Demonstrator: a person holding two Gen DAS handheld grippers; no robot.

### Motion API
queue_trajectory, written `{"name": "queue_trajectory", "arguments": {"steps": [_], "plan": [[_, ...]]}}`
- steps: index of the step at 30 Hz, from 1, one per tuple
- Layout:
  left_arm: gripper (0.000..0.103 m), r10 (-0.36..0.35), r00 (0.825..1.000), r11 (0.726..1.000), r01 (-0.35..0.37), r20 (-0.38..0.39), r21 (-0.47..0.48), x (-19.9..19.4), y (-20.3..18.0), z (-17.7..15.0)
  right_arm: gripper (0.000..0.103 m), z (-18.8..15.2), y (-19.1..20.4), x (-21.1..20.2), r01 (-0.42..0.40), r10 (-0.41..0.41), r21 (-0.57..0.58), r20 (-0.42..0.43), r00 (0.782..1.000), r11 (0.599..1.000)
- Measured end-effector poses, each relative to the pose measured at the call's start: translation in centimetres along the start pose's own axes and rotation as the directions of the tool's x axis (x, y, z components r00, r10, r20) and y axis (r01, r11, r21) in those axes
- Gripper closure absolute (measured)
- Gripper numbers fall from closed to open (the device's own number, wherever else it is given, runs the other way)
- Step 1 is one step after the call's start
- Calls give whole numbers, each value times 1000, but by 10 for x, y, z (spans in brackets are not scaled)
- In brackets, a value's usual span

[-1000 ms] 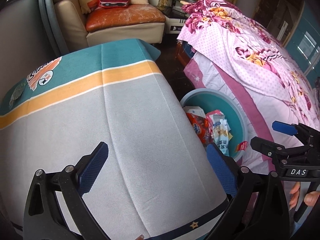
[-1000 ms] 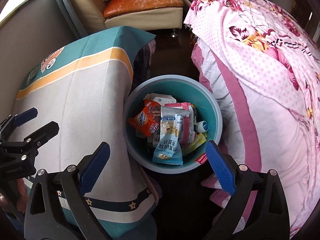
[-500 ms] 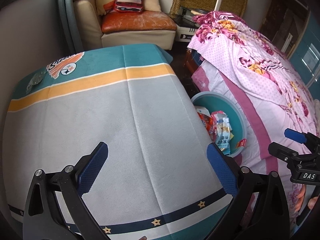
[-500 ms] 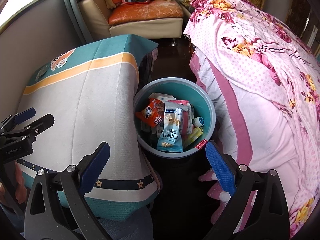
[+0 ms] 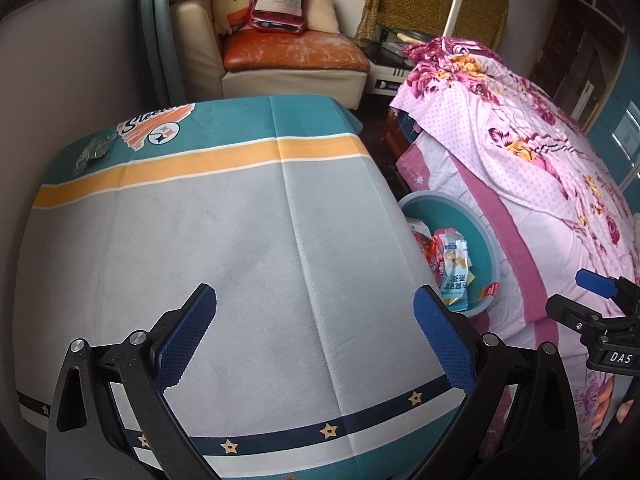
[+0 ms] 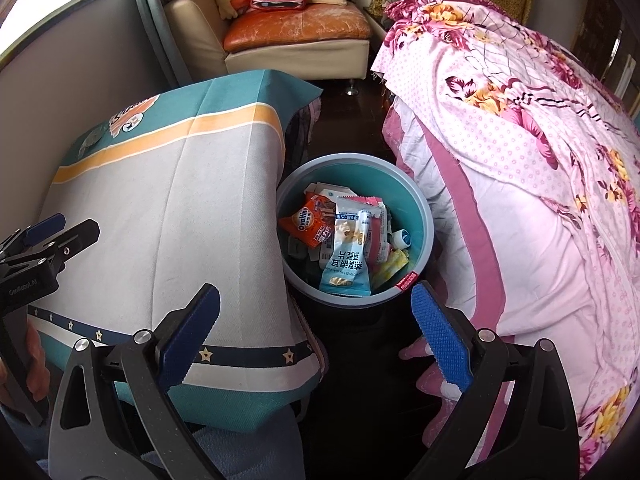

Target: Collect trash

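A round teal trash bin (image 6: 424,216) stands on the floor between the table and the bed, holding several snack wrappers (image 6: 344,256); it also shows in the left wrist view (image 5: 488,240). My right gripper (image 6: 316,320) is open and empty, above and in front of the bin. My left gripper (image 5: 316,324) is open and empty, over the table's cloth (image 5: 240,240). A small clear crumpled wrapper (image 5: 92,156) lies at the table's far left corner. Each gripper also shows in the other's view: the left gripper (image 6: 52,232) and the right gripper (image 5: 592,300).
A bed with a pink floral cover (image 6: 540,160) stands on the right. A sofa (image 5: 292,64) with cushions and a red Hennessy bag (image 5: 280,0) is at the back. A grey wall (image 5: 72,72) borders the table's left side. Dark floor lies around the bin.
Both grippers have pulled back and up, so the table and bin look smaller and farther away. Both stay open and empty.
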State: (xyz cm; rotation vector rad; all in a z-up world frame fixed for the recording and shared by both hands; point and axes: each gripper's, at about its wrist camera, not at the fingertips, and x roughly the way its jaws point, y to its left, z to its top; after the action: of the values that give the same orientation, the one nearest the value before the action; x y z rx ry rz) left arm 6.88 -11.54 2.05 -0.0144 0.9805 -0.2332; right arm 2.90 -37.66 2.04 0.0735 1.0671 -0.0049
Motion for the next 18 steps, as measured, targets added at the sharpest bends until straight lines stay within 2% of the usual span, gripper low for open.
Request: {"name": "queue_trajectory", "arguments": {"steps": [18], "plan": [[4,38,999,999,-38,12,31,19,-3,-5,11,-1,-5,27,1,-1,19,-36,999,1000]]}}
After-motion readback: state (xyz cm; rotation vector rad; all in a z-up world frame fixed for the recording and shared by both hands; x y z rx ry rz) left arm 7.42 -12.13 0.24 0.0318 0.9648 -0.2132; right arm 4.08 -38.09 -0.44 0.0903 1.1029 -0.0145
